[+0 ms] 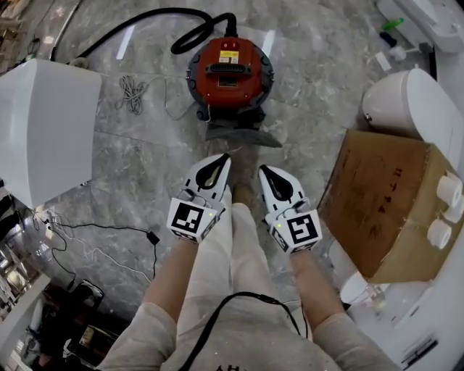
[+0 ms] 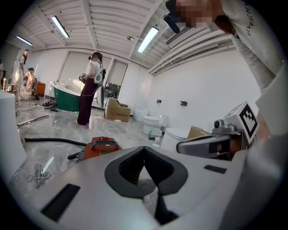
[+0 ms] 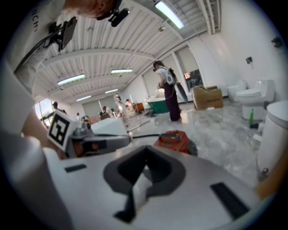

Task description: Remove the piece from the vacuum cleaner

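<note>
A red canister vacuum cleaner (image 1: 230,72) stands on the marble floor ahead of me, its black hose (image 1: 152,22) curving off to the upper left. A dark grey piece (image 1: 239,135) sticks out at its near side. My left gripper (image 1: 222,159) and right gripper (image 1: 264,171) hang side by side short of that piece, both shut and empty, touching nothing. The left gripper view shows the vacuum cleaner (image 2: 100,147) beyond the closed left gripper (image 2: 144,150). In the right gripper view the vacuum cleaner (image 3: 173,140) sits past the closed right gripper (image 3: 145,152).
A white box (image 1: 47,127) stands at the left, with thin cables (image 1: 109,243) on the floor below it. A cardboard box (image 1: 384,196) and a white toilet (image 1: 409,101) crowd the right. A coiled cord (image 1: 132,93) lies left of the vacuum. A person (image 2: 90,87) stands far off.
</note>
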